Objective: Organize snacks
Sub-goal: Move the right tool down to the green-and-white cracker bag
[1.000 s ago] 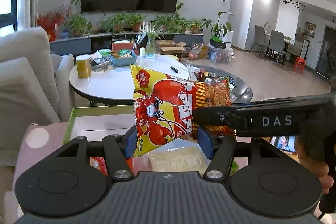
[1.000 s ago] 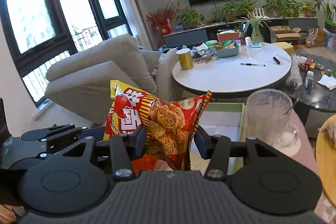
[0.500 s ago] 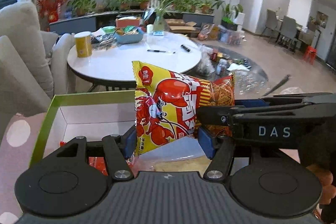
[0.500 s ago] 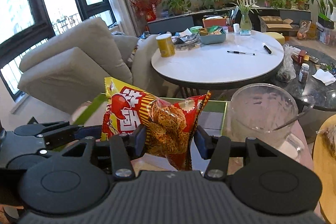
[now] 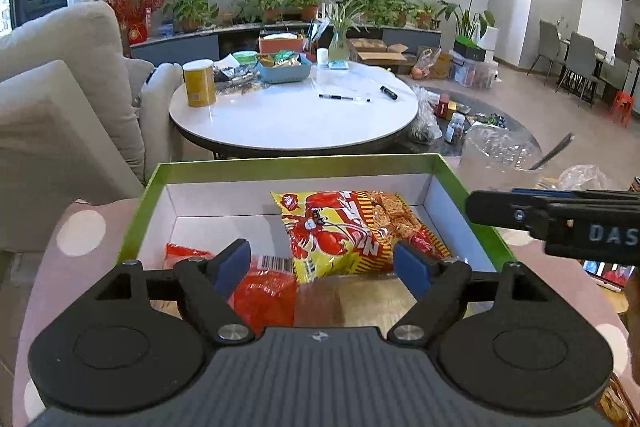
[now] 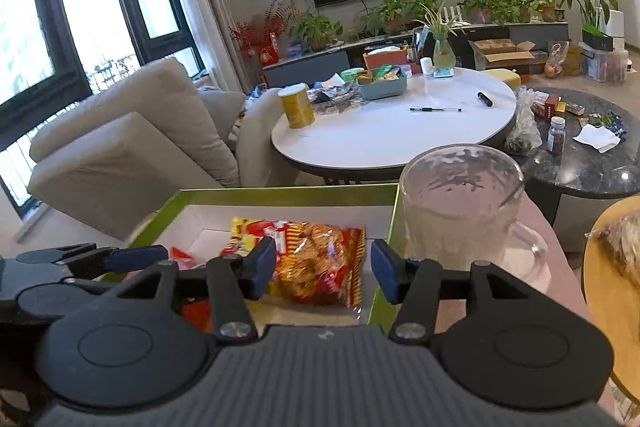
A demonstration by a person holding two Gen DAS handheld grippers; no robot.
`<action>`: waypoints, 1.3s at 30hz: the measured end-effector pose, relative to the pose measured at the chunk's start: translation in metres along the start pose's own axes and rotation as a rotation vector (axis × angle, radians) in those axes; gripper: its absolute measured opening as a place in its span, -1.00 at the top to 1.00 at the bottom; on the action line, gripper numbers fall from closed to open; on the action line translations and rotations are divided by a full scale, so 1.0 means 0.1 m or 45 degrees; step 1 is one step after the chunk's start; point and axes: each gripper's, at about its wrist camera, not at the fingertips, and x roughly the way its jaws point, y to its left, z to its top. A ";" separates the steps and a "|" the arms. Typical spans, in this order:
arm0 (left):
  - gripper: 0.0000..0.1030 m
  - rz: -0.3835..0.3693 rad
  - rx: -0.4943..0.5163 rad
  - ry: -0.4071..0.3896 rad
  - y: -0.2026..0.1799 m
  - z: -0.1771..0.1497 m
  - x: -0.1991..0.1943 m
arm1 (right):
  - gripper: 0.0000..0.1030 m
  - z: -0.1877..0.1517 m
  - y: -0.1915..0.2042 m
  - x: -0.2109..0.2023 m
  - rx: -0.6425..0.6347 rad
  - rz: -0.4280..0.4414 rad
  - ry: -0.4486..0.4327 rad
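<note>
1. Release confirmed: crab-print snack bag [image 5: 344, 235], pinched upright between both tools half a second ago, now lies flat inside the green-rimmed box [image 5: 296, 159], toward its right wall.
2. Left hand-held gripper [image 5: 322, 263]: jaws spread wide, nothing between them, hovering above the box's near edge.
3. Right hand-held gripper [image 6: 323, 269]: likewise spread and empty, over the box's right rim.
4. Red packet [image 5: 260, 287] sits in the box's near left part, beside the bag.
5. Glass mug [image 6: 464, 215] stands just beside the box's right wall on the worktop.
6. Judgement: this bag is stowed; both tools are free for the next snack.
</note>
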 end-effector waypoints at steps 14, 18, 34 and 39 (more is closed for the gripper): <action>-0.58 0.009 -0.013 -0.008 -0.06 -0.28 -0.60 | 0.14 -0.35 0.26 -0.50 -0.066 0.053 0.052; -0.58 0.009 -0.016 -0.009 -0.06 -0.36 -0.74 | 0.13 -0.48 0.31 -0.59 -0.073 0.057 0.071; -0.66 0.061 -0.024 -0.018 0.00 -0.72 -1.24 | 0.02 -0.89 0.48 -0.69 -0.070 0.034 0.185; -0.67 0.100 -0.038 -0.001 0.08 -0.82 -1.32 | 0.02 -0.93 0.56 -0.53 -0.060 -0.032 0.239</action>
